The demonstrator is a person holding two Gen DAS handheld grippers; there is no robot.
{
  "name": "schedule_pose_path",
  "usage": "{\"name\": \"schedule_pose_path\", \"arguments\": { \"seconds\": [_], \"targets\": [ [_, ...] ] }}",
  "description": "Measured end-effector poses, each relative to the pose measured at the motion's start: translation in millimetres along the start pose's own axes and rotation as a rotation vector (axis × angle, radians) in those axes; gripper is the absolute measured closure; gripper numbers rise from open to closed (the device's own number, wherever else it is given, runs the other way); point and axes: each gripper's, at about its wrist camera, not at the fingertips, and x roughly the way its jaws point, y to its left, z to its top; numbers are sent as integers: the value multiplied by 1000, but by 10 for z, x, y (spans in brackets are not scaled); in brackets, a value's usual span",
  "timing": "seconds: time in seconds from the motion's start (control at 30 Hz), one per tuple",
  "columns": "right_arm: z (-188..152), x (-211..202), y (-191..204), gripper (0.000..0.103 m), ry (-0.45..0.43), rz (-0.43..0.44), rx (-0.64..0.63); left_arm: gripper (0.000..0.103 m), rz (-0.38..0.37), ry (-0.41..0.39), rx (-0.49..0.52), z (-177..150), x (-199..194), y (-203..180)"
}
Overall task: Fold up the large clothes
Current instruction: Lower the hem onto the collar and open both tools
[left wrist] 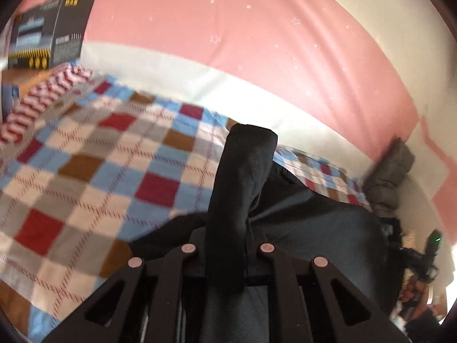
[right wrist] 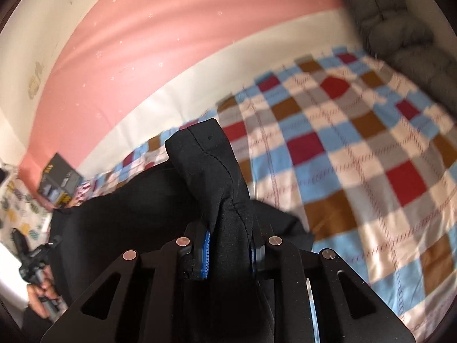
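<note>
Black garment [left wrist: 242,188] hid the left gripper's fingertips; box [left wrist: 48,33] lettering (motion-blurred) was unreadable, bedspread [right wrist: 357,157] smeared.

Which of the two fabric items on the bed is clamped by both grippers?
The black garment, pinched in both the left gripper and right gripper; the grey quilted bundle lies untouched.

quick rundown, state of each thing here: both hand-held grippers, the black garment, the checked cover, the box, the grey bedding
left hand-held gripper: shut on black garment
right hand-held gripper: shut on black garment
black garment: pinched at two spots, bunched upright in each grip, the rest draped on the bed
checked bed cover: spread flat
dark box: upright, closed, at the bed's far corner
grey bedding: heaped at the bed's edge
</note>
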Motion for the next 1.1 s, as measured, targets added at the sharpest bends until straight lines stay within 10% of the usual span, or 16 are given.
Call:
{"name": "schedule_pose_path", "arguments": {
  "seconds": [0.23, 0.6, 0.9, 1.1],
  "targets": [
    [58, 907, -4, 83, 88, -150, -38, 88, 175, 119, 49, -150, 1006, 137],
    [-108, 1486, -89, 68, 145, -225, -106, 67, 166, 141, -47, -338, 1407, 378],
    [4, 348, 92, 48, -26, -196, -105, 62, 147, 57, -90, -81, 486, 205],
    [-681, -95, 604, 45, -30, -107, -249, 55, -12, 64, 93, -646, 20, -697]
  ]
}}
